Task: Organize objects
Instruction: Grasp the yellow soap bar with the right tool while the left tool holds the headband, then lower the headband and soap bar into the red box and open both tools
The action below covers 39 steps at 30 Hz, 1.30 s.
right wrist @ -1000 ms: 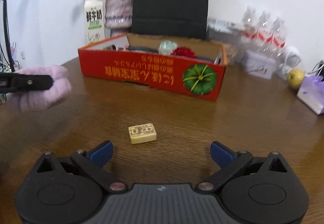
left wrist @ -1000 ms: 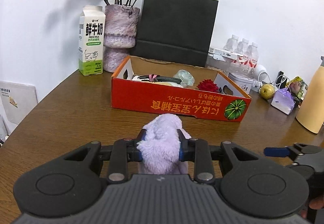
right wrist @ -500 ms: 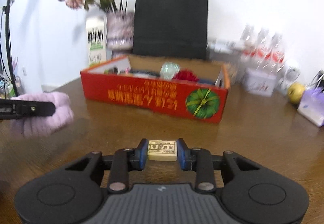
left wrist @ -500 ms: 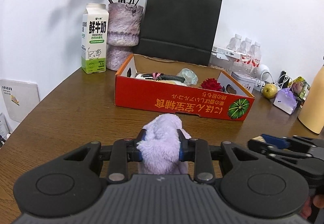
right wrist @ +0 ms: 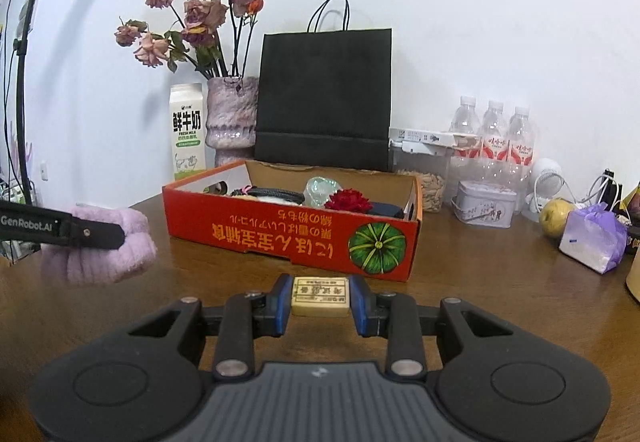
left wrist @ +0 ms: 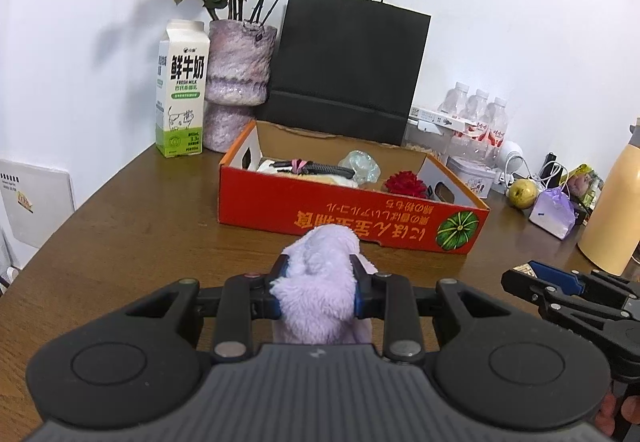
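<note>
My left gripper (left wrist: 318, 274) is shut on a fluffy lilac plush cloth (left wrist: 320, 282), held above the wooden table (left wrist: 120, 242) in front of the red cardboard box (left wrist: 344, 214). In the right wrist view, my right gripper (right wrist: 320, 298) is shut on a small cream block with printed writing (right wrist: 320, 296), lifted off the table just short of the box (right wrist: 288, 234). The plush cloth (right wrist: 104, 250) and the left gripper's fingers (right wrist: 92, 234) show at the left of that view. The right gripper's fingers (left wrist: 560, 284) appear at the right edge of the left wrist view.
The box holds a black strap, a clear crumpled wrapper (right wrist: 320, 190) and a red flower (right wrist: 348, 200). Behind it stand a black paper bag (right wrist: 324, 98), a vase of dried roses (right wrist: 232, 114) and a milk carton (right wrist: 187, 130). Water bottles (right wrist: 496, 134), a tin, an apple and a lilac pouch crowd the right.
My right gripper closed on the cream block, which lay on the table a second ago, and lifted it toward the box. The left gripper kept hold of the plush cloth almost unmoved.
</note>
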Tool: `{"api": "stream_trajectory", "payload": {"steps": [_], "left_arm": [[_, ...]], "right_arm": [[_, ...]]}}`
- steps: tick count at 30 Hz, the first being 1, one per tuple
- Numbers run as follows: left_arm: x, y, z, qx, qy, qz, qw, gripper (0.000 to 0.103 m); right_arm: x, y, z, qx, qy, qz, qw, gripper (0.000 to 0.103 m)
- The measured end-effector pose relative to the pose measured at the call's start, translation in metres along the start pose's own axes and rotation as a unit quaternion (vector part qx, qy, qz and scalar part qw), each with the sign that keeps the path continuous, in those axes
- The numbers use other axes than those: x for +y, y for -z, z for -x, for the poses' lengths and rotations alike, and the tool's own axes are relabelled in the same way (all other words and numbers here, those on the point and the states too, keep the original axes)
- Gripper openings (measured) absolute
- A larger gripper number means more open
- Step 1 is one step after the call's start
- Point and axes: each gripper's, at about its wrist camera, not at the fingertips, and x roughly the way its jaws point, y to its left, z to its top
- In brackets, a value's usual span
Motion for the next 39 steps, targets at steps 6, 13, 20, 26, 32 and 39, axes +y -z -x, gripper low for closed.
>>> {"api": "stream_trajectory", "payload": {"steps": [6, 13, 20, 26, 32, 39], "left_arm": [[-0.011, -0.017, -0.006, -0.011, 0.000, -0.004, 0.9999, 0.029], [-0.029, -0.042, -0.021, -0.036, 0.000, -0.010, 0.9993, 0.029], [-0.045, -0.062, -0.044, -0.061, 0.001, -0.001, 0.9981, 0.029], [-0.047, -0.076, -0.063, -0.072, 0.001, 0.010, 0.9973, 0.029], [-0.047, -0.090, -0.086, -0.079, 0.000, 0.012, 0.9968, 0.029], [-0.048, -0.102, -0.115, -0.079, -0.001, 0.007, 0.9969, 0.029]], "right_arm": [[-0.002, -0.012, -0.004, -0.017, 0.000, 0.001, 1.000, 0.029], [-0.005, -0.031, -0.013, -0.033, -0.003, 0.007, 0.999, 0.029], [-0.008, -0.049, -0.034, -0.051, -0.005, 0.008, 0.999, 0.029], [-0.016, -0.059, -0.059, -0.059, -0.006, -0.007, 0.998, 0.029], [-0.022, -0.068, -0.082, -0.067, -0.004, -0.006, 0.998, 0.029], [-0.028, -0.081, -0.109, -0.075, 0.001, -0.001, 0.997, 0.029]]}}
